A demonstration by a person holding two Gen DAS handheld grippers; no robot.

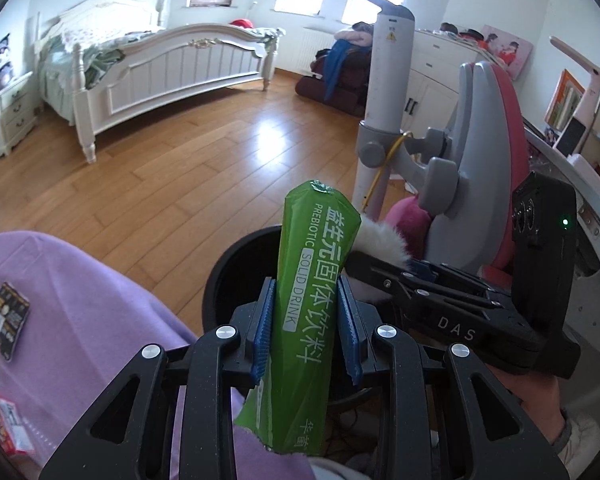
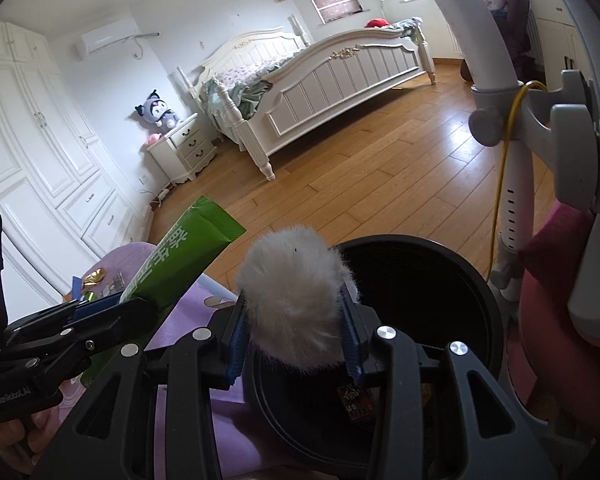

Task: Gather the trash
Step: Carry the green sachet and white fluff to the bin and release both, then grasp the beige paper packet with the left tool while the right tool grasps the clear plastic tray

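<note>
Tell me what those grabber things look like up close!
Both grippers, the left gripper and the right gripper, are black skeleton-like frames with silver bolts and ridged blue finger pads. White lettering marks their sides, and one body shows a small green light.

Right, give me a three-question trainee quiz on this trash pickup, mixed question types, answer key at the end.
1. True or false: the left gripper is shut on the green drink sachet.
2. Multiple choice: what does the right gripper hold? A) a red box B) a white fluffy ball C) a gold wrapper
3. Short answer: what dark container sits just beyond both grippers, and what colour is the cloth beside it?

Key:
1. True; the blue pads press on both of its sides.
2. B.
3. A black round bin; a printed wrapper lies inside it. The cloth is purple.
</note>
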